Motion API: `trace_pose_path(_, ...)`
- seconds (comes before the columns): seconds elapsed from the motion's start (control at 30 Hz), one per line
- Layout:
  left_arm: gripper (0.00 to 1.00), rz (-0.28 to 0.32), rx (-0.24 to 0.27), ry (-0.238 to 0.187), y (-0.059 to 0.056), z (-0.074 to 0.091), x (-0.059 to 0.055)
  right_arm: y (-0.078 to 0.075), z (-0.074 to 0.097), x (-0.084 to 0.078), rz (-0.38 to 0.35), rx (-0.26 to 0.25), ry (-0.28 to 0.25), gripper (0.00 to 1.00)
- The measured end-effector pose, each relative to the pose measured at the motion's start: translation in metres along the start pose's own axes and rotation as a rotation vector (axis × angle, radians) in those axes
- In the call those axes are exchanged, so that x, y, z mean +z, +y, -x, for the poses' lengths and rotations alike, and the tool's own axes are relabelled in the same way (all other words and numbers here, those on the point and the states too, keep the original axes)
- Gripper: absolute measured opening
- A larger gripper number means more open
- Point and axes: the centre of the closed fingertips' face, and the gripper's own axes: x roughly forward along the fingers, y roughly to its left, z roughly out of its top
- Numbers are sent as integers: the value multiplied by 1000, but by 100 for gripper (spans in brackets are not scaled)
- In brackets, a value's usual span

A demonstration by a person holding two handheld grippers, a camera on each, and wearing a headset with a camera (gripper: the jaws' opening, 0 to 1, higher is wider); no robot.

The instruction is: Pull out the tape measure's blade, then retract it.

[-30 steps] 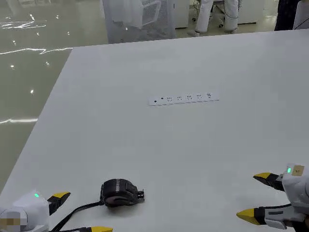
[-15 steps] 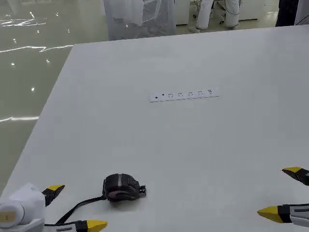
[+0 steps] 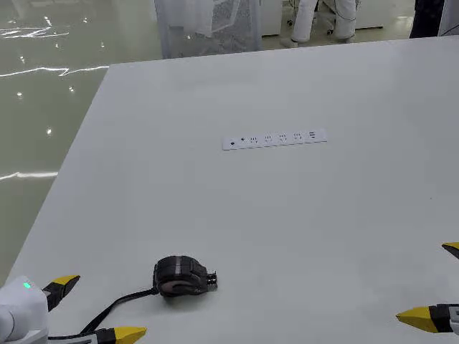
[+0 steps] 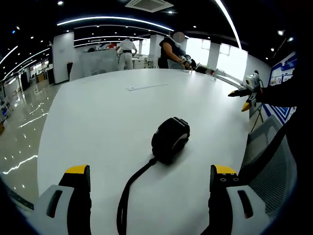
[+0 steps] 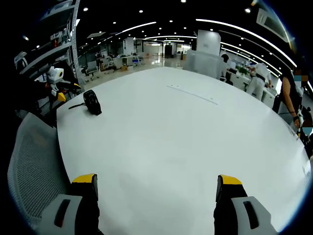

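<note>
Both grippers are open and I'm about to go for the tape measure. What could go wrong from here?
1. The strap lies between the left gripper's open jaws; closing now might catch it, not the tape measure.
2. The blade hook is small and the right gripper is far off; it may miss.
3. Unheld, the tape measure could slide on the smooth table.

1. The tape (image 3: 179, 276) is black with a grey band; its strap (image 3: 117, 309) is black.
2. The table (image 3: 287, 215) is plain white.
3. The power strip (image 3: 275, 138) is white with dark sockets.
4. The left gripper (image 3: 94, 307) has yellow tips, a white body and a green light.
5. The right gripper (image 3: 434, 283) has yellow tips.
</note>
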Motion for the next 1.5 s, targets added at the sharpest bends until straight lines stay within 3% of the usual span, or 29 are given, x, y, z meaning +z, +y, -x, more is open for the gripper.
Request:
trace_pose_path(0.8,99,-4,2,-8,1,2,5,6,4,-7,12,8,6,99)
trace_pose_path(0.97,99,-13,-4,-3,-4,2,4,6,7,-7,11,3,1,99)
trace_pose_path(1.33,99,-12,7,-13,3,6,7,7,7,-10,15,-2,8,99)
trace_pose_path(1.5,99,-13,7,2,3,9,3,8,8,-9,5,-5,-4,99)
